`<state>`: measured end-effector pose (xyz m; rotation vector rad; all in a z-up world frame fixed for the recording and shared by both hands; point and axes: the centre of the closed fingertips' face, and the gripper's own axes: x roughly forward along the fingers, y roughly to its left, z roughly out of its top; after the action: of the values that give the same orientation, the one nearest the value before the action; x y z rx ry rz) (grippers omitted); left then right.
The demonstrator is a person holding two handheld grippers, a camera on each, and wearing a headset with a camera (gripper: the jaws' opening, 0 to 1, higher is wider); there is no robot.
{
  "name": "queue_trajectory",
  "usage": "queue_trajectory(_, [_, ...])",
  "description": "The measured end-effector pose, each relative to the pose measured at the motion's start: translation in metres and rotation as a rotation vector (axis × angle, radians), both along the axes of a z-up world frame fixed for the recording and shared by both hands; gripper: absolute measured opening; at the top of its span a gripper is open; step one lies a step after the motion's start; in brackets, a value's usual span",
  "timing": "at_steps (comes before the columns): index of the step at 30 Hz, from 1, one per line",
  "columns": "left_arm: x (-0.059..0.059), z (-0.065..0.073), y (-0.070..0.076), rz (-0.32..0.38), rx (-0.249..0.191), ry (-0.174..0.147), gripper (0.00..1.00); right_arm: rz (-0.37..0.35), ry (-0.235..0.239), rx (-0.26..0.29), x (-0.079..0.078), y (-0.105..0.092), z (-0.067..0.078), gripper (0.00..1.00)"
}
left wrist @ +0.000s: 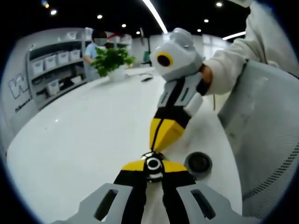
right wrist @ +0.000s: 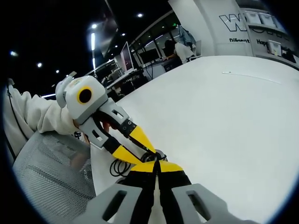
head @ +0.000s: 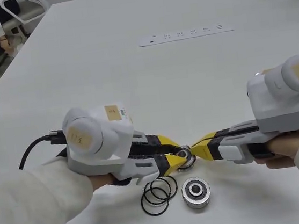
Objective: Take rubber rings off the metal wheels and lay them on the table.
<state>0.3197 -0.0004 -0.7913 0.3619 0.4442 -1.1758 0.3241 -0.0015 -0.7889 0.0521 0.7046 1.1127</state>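
A: Task piece: a small silver metal wheel (head: pixel 185 154), bright hub with dark around it. It is held up off the white table (head: pixel 135 81), near centre, between the two tools.

B: Noted. The yellow jaws of the left gripper (head: pixel 174 161) are closed on that wheel. On the right gripper (head: pixel 197 150) the jaws are pressed to a thin line, tips touching the wheel's right edge. Whether they nip anything, cannot tell.

A: Nearer, on the table: loose black rubber rings (head: pixel 157 193), flat and overlapping. Just right of them a second metal wheel (head: pixel 196 191) lies flat.

B: Head view gives rings and both wheels together. Left gripper view has the second wheel looking dark, and a green potted plant (left wrist: pixel 111 60) far off. Right gripper view catches the rings beside a grey mesh chair back (right wrist: pixel 51 177).
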Motion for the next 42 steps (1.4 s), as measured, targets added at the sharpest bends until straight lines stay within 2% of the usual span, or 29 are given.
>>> queue_trajectory(10, [0.001,0.0,0.0,0.0,0.0,-0.002,0.12,0.013,-0.009,0.012,-0.001,0.003,0.003,0.0])
queue_trajectory(14, [0.001,0.0,-0.001,0.003,-0.001,-0.002,0.12,0.025,-0.01,0.03,-0.003,0.006,0.007,0.0])
queue_trajectory(18, [0.001,0.0,-0.001,0.004,-0.002,-0.003,0.12,0.0,-0.012,0.078,0.004,0.007,0.018,0.0])
queue_trajectory(23, [0.0,0.0,-0.001,0.012,-0.004,-0.004,0.13,-0.003,-0.003,0.065,0.002,0.006,0.014,0.0])
queue_trajectory(27, [0.0,0.001,-0.002,0.015,0.0,0.011,0.14,-0.006,-0.001,0.061,0.002,0.005,0.013,0.0])
queue_trajectory(31, [-0.003,0.002,0.0,-0.002,0.028,0.032,0.15,-0.005,-0.005,0.053,0.002,0.003,0.012,0.0])
queue_trajectory(35, [-0.005,0.014,0.002,-0.008,-0.004,0.037,0.14,-0.015,-0.005,0.059,0.004,0.002,0.015,0.0])
queue_trajectory(37, [-0.005,0.022,0.004,-0.001,-0.022,0.047,0.18,-0.02,-0.006,0.064,0.004,0.001,0.016,0.0])
queue_trajectory(42, [-0.01,0.035,0.014,0.007,-0.039,0.037,0.23,-0.023,-0.007,0.073,0.004,0.001,0.02,0.0])
